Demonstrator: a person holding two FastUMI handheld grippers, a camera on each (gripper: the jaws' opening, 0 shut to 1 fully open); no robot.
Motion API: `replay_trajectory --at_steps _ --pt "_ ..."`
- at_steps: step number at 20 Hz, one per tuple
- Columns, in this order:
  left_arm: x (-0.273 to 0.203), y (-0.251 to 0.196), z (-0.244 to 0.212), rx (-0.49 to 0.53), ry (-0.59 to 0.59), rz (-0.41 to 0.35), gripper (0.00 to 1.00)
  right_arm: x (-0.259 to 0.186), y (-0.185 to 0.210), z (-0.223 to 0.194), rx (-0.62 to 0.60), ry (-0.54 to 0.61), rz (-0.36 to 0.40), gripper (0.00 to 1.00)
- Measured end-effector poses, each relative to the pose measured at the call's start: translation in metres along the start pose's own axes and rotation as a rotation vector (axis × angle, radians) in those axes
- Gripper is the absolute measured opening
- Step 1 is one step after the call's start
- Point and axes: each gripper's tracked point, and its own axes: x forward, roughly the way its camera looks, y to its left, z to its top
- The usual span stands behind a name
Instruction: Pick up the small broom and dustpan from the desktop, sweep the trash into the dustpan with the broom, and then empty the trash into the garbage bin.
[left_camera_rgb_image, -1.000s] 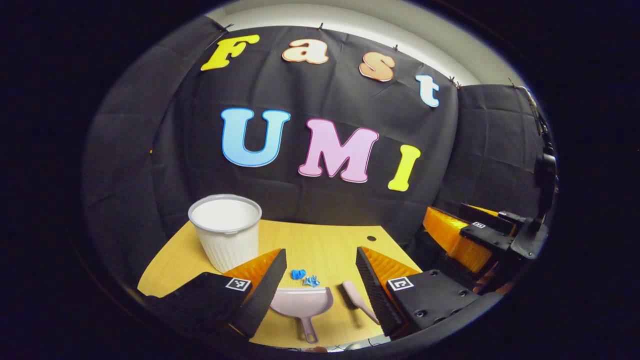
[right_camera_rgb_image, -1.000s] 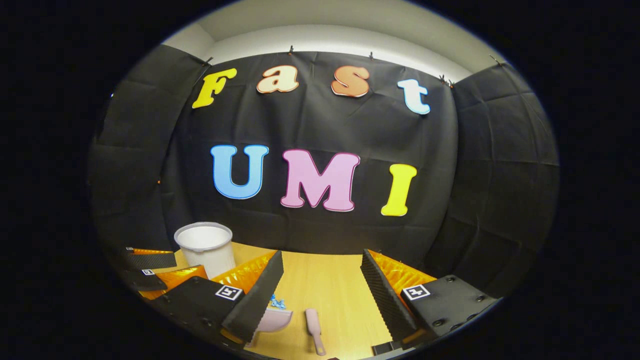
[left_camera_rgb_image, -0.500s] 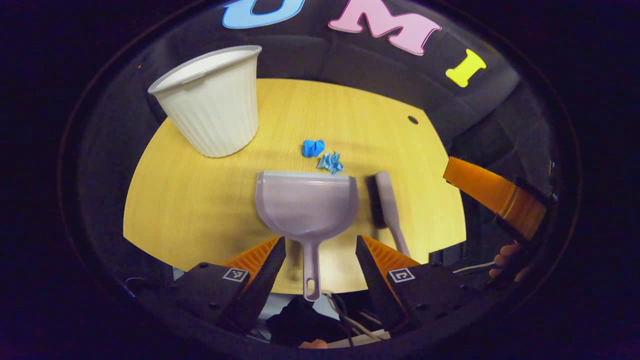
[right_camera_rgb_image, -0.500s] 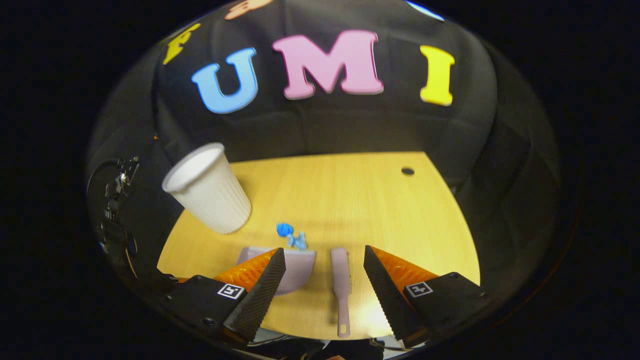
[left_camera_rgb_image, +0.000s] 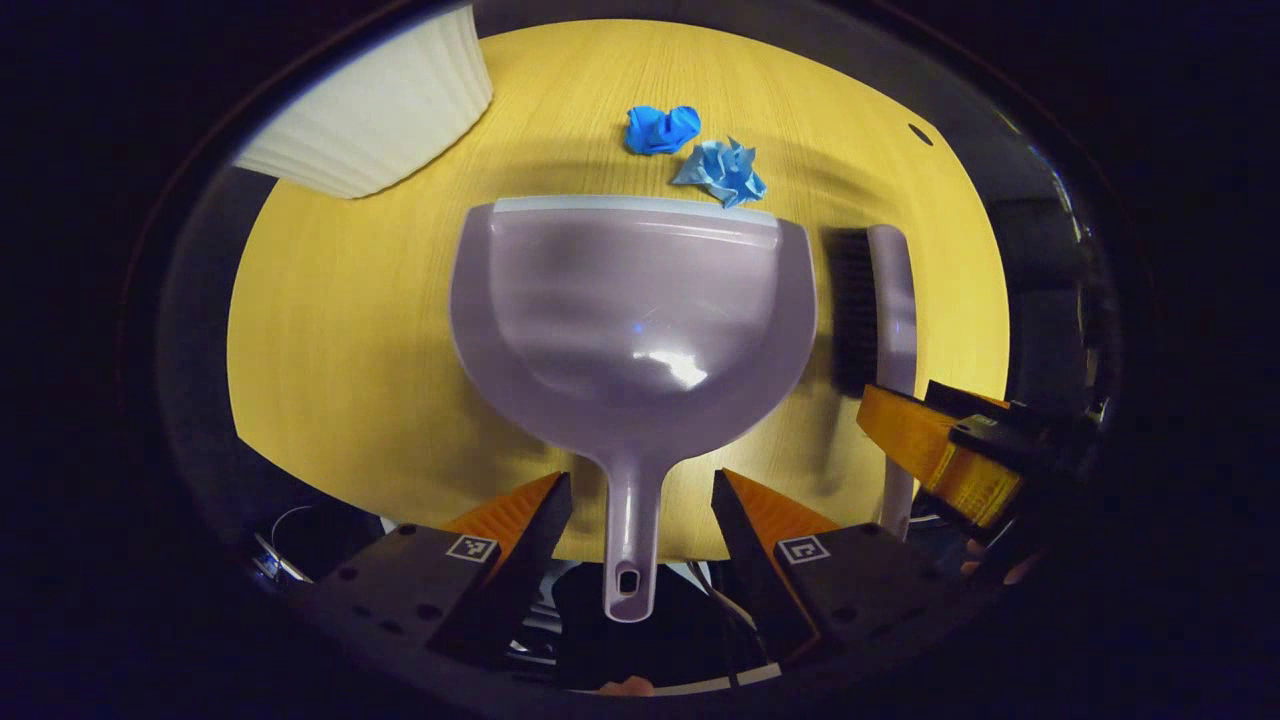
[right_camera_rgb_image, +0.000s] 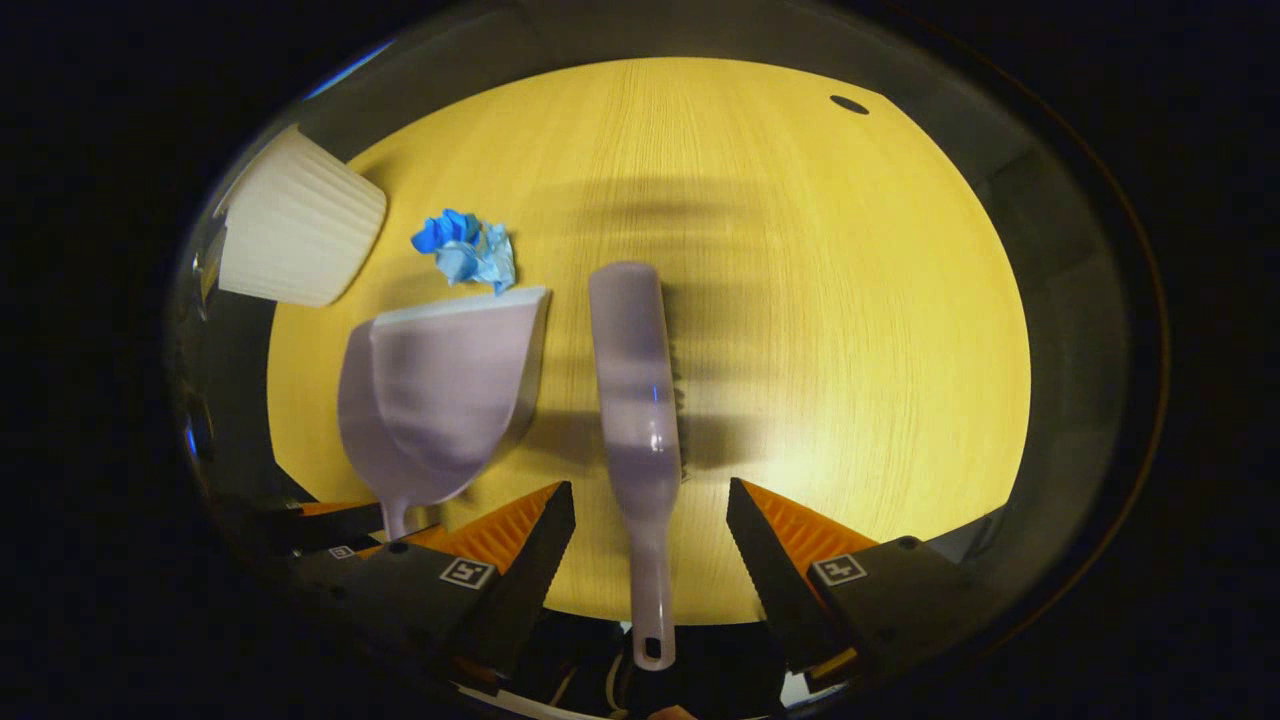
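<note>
1. The step in hand is the pick-up. The left claw (left_camera_rgb_image: 640, 530) hangs low over the near edge of the worktop (left_camera_rgb_image: 330, 330), spread wide, with the dustpan (left_camera_rgb_image: 630, 310) handle running between its two fingers and neither finger touching it.
2. The right claw (right_camera_rgb_image: 650, 545) is likewise spread wide, straddling the handle of the broom (right_camera_rgb_image: 635, 400); nothing is gripped yet.
3. Both tools lie flat on the worktop, side by side, the broom just to the right of the dustpan, handles reaching past the near edge.
4. The trash, two crumpled blue scraps (left_camera_rgb_image: 695, 150), sits right at the dustpan's front lip. The white bin (left_camera_rgb_image: 370, 105) stands at the far left.
5. Next, I judge, each claw needs to settle lower and close squarely on its handle. The handles are thin and smooth, so a grip off centre could let a tool twist.
6. Against the pictures from half a second and a second ago, both cameras have tipped down and come in close: the back wall has left the pictures, and the dustpan and broom loom far larger. The tools, scraps and bin lie where they did.
</note>
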Motion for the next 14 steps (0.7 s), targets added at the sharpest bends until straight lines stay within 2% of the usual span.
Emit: replay_trajectory --at_steps 6,7,8,10,11,12,14 --pt "0.028 0.004 0.011 -0.032 0.050 0.005 0.84 0.037 0.008 -0.019 -0.019 0.108 -0.040 0.99" --pt "0.029 0.005 0.011 -0.026 0.051 0.001 0.82 0.037 0.008 -0.019 -0.023 0.111 -0.043 0.90" --pt "0.030 0.004 0.011 -0.017 0.051 -0.008 0.84 0.038 0.010 -0.018 -0.025 0.101 -0.036 0.99" --pt "0.036 0.005 0.008 0.001 0.057 -0.002 0.84 0.036 0.005 -0.019 -0.022 0.109 -0.050 0.98" --pt "0.031 0.009 0.008 0.011 0.060 0.027 0.82 0.039 0.003 -0.018 -0.017 0.102 -0.055 0.88" --pt "0.037 0.010 0.007 0.025 0.062 0.037 0.75 0.039 0.001 -0.018 -0.016 0.102 -0.062 0.78" --pt "0.037 0.014 0.010 0.065 0.059 0.077 0.63 0.039 -0.001 -0.020 -0.012 0.116 -0.068 0.52"
